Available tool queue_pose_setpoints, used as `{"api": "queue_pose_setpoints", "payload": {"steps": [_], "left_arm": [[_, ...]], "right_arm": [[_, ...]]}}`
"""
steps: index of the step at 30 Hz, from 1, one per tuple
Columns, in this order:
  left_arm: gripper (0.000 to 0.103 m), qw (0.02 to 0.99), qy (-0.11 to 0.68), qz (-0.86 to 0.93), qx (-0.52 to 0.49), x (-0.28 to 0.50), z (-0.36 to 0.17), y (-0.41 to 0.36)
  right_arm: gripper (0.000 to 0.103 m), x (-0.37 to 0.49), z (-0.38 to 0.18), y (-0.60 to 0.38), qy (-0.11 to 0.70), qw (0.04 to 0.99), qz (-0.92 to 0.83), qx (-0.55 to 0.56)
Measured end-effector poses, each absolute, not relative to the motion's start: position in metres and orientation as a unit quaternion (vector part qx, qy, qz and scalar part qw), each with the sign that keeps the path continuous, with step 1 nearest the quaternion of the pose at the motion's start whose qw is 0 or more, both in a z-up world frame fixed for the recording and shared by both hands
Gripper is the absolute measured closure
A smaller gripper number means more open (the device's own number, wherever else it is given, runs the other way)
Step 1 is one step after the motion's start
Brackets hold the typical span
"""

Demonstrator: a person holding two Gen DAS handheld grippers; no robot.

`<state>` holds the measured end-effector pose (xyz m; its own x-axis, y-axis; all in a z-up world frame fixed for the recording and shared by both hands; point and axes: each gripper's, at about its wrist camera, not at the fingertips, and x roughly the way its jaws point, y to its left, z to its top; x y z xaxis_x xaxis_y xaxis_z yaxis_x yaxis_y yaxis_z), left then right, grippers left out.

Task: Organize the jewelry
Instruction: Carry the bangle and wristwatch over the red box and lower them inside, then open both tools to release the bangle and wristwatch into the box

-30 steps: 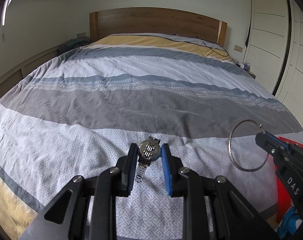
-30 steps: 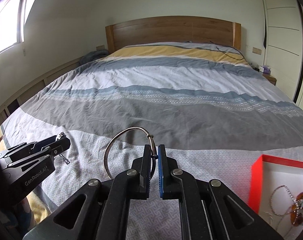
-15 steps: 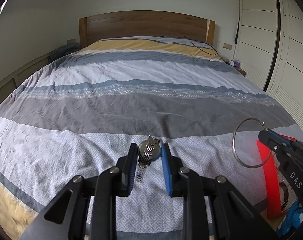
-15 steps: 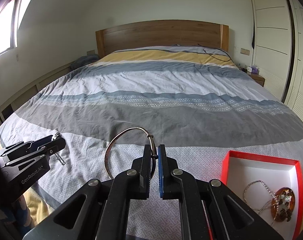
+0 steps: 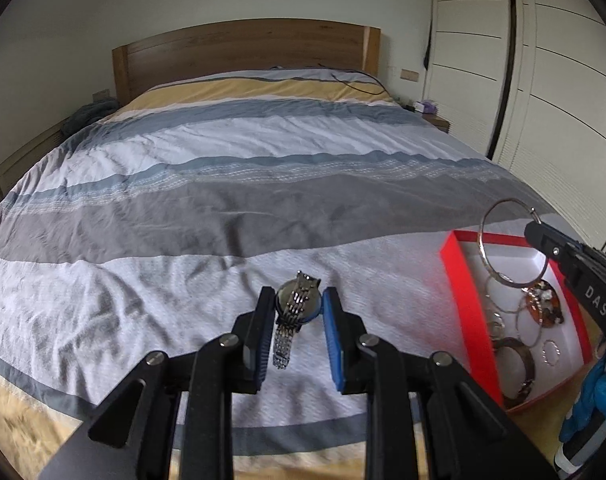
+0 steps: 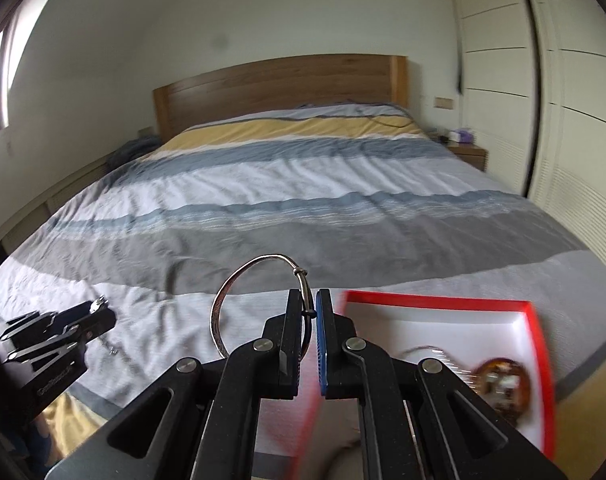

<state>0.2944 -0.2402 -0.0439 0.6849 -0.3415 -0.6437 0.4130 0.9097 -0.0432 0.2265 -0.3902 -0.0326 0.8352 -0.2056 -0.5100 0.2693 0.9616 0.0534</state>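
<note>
- I see the striped bed cover [image 5: 231,184] spread below both tools.
- The red-rimmed box [image 5: 465,300] sits at its near right corner, trinkets inside.
- My right gripper [image 6: 310,316] pinches the silver bangle [image 6: 239,280] above that box.
- My left gripper [image 5: 297,312] clamps the steel watch [image 5: 295,300], strap dangling.

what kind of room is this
A bedroom, most likely: a made bed with a striped duvet, a wooden headboard against the wall, and a built-in white wardrobe alongside it.
</note>
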Motion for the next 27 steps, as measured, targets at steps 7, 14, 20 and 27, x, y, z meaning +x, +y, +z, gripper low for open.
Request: {"api": "queue_pose_setpoints", "payload": {"steps": [7, 14, 20, 27], "left_arm": [[0.081, 0.893, 0.350, -0.273, 0.077, 0.266, -0.046, -0.321], [0.081, 0.873, 0.360, -0.308, 0.112, 0.247, -0.060, -0.386], [0.081, 0.861, 0.384, -0.311, 0.123, 0.236, -0.082, -0.412], [0.081, 0.856, 0.400, -0.298, 0.138, 0.231, -0.100, -0.419]], "right_arm": [[0.095, 0.188, -0.053, -0.462, 0.258, 0.942, -0.197, 0.087], [0.094, 0.183, -0.082, -0.506, 0.286, 0.928, -0.200, 0.131], [0.095, 0.176, -0.093, -0.527, 0.317, 0.918, -0.191, 0.147], [0.094, 0.174, -0.102, -0.531, 0.333, 0.912, -0.184, 0.150]]}}
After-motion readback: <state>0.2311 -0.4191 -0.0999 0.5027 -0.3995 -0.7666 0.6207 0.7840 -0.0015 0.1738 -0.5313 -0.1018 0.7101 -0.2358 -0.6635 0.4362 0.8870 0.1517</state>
